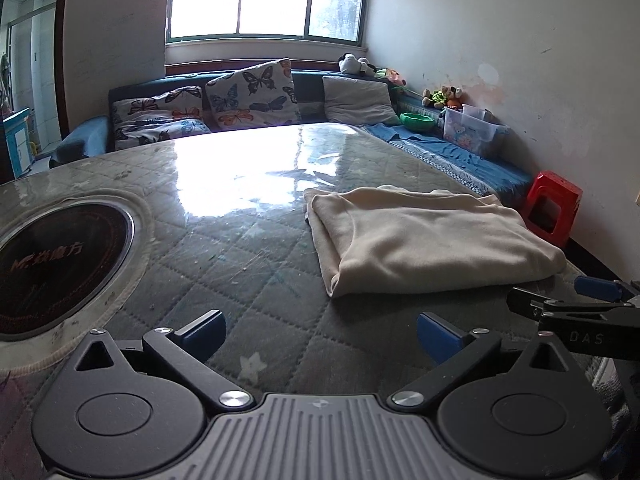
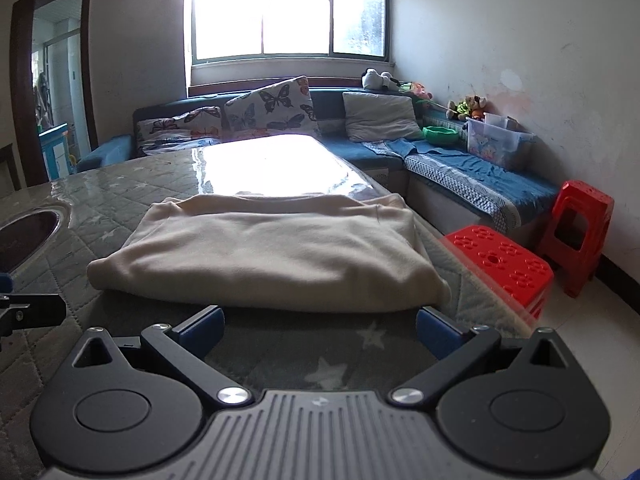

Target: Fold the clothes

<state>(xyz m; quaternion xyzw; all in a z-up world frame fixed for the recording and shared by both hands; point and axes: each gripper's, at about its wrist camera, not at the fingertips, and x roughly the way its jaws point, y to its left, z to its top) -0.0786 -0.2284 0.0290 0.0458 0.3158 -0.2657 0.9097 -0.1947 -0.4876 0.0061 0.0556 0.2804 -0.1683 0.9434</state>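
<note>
A cream garment [image 1: 424, 236] lies folded into a flat rectangle on the grey quilted table [image 1: 240, 248]. In the right wrist view the garment [image 2: 272, 252] lies straight ahead, its near edge just beyond my fingertips. My left gripper [image 1: 320, 334] is open and empty, hovering over bare table to the left of and nearer than the garment. My right gripper [image 2: 320, 330] is open and empty, right in front of the garment's near edge. The right gripper also shows at the right edge of the left wrist view [image 1: 576, 300].
A round black hotplate [image 1: 52, 268] is set into the table at the left. A blue sofa [image 2: 460, 176] with butterfly cushions [image 1: 252, 94] runs behind and to the right. Two red plastic stools [image 2: 504, 264] stand by the table's right edge. A clear storage box [image 2: 496, 142] sits on the sofa.
</note>
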